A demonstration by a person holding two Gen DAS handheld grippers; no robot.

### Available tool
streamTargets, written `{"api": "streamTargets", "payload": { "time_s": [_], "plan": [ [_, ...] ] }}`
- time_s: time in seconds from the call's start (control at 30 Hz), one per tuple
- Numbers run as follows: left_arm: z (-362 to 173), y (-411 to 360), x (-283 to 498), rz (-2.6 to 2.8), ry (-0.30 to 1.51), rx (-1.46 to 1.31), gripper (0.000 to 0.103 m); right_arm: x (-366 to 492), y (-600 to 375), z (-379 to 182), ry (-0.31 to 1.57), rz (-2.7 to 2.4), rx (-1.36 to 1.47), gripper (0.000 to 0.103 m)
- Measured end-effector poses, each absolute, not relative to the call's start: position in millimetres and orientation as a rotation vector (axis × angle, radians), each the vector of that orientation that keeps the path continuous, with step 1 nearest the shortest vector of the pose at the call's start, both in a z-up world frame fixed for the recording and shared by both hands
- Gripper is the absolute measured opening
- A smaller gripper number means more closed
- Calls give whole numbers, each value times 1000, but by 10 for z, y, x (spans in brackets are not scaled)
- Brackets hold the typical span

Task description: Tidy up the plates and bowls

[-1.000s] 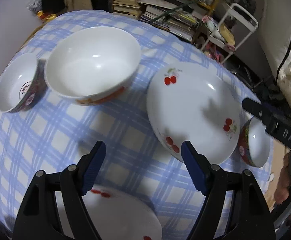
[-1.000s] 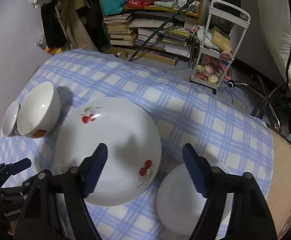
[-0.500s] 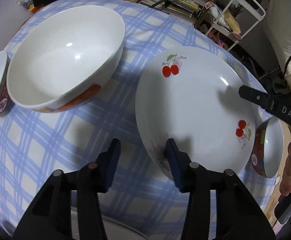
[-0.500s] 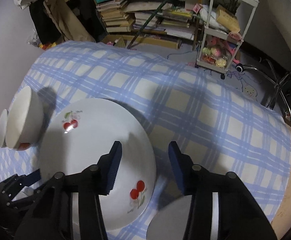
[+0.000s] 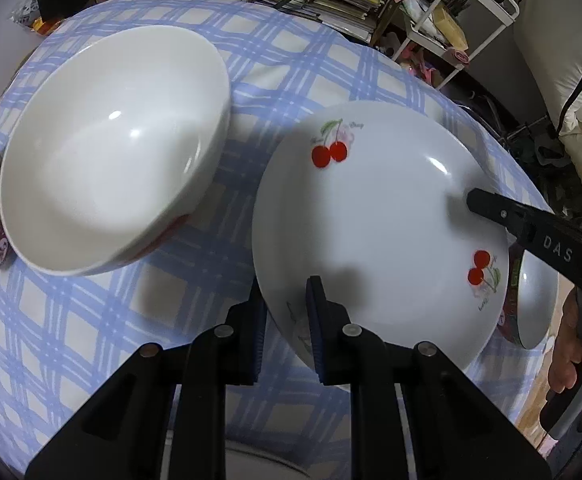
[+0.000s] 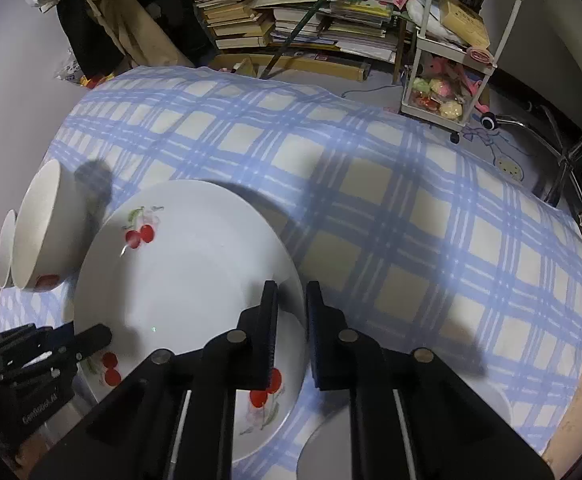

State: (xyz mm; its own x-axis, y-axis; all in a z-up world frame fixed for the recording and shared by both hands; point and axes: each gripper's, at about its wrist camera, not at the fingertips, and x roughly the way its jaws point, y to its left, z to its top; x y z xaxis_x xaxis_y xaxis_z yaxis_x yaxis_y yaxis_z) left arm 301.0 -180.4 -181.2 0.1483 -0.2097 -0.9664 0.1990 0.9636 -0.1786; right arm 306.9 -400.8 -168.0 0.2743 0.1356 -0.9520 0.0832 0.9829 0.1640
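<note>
Both claws (image 5: pixel 287 320) (image 6: pixel 291 328) pinching cherry plate (image 5: pixel 379 216) rim

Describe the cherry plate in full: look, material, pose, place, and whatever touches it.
The cherry plate is round, glossy white, ceramic by the look, with three red cherry prints near its rim. It sits face up on the blue checked tablecloth, beside the big white bowl. The left tongs are closing over its near rim, one finger inside and one outside. The right tongs are shut on the opposite rim. Nothing lies in it.
</note>
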Motion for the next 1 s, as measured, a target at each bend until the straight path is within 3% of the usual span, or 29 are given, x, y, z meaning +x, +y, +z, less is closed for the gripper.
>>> {"api": "streamTargets", "payload": {
  "time_s": [1.0],
  "plan": [
    [-888, -1133, 2304, -392, 1305, 33, 19, 2140, -3563, -955, 1194, 119, 315, 11]
  ]
}}
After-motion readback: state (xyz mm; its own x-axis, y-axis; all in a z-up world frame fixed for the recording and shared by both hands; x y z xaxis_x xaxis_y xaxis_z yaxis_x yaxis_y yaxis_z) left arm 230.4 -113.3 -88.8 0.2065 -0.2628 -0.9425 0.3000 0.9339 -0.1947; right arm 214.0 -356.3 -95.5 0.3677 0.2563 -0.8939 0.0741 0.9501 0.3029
